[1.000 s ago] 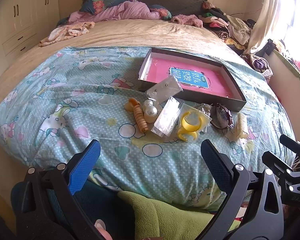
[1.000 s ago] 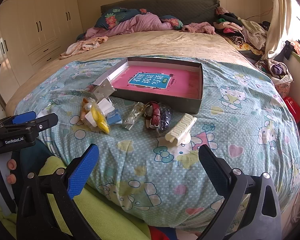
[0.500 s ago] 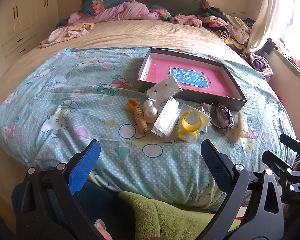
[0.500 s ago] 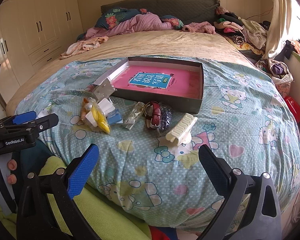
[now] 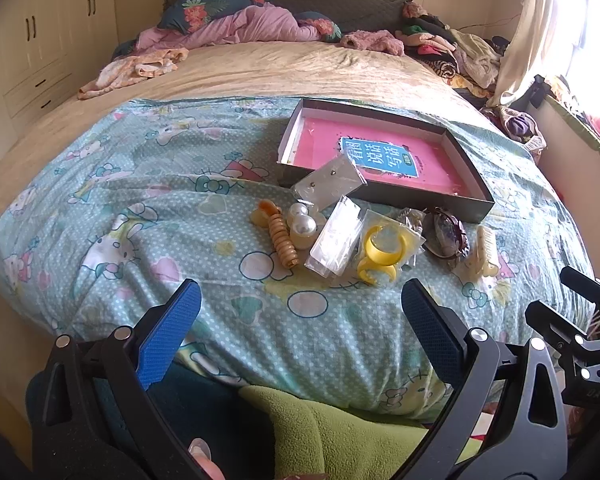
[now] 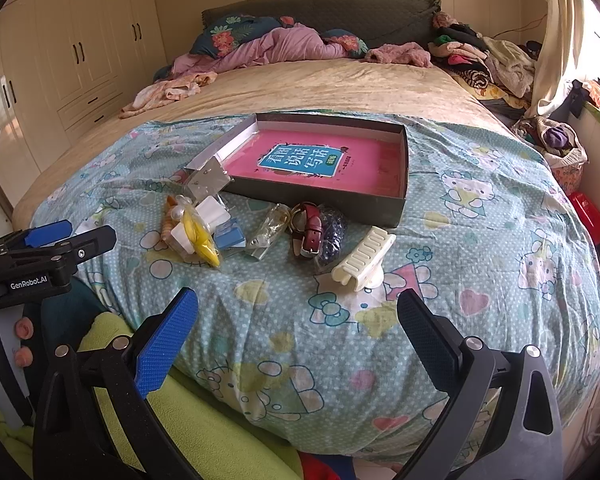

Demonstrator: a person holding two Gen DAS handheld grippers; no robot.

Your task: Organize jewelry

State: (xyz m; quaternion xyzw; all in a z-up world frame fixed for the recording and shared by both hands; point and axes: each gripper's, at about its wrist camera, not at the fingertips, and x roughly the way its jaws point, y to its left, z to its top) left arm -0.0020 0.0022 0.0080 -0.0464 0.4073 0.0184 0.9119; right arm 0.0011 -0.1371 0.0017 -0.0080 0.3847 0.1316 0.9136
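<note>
A dark shallow box point(image 5: 384, 196) point(image 6: 403, 168) with a pink book inside lies on the bed. In front of it lies a scatter of jewelry: an orange spiral clip point(image 5: 281, 240), pearl pieces point(image 5: 303, 227), clear packets point(image 5: 336, 236), a yellow claw clip point(image 5: 380, 249) point(image 6: 202, 240), a red-strapped watch point(image 6: 311, 233), a dark beaded piece point(image 5: 448, 234) and a cream claw clip point(image 6: 362, 259) point(image 5: 486, 250). My left gripper point(image 5: 300, 308) and my right gripper point(image 6: 298, 308) are both open and empty, held off the near edge of the bed, apart from the items.
The bed has a blue cartoon-print cover point(image 5: 160, 208) over a beige spread. Heaped clothes and bedding point(image 5: 252, 24) lie at the headboard and far right. Wardrobes point(image 6: 80, 52) stand left. A green fleece point(image 6: 204, 436) lies below the grippers. A red object point(image 6: 588, 216) sits right of the bed.
</note>
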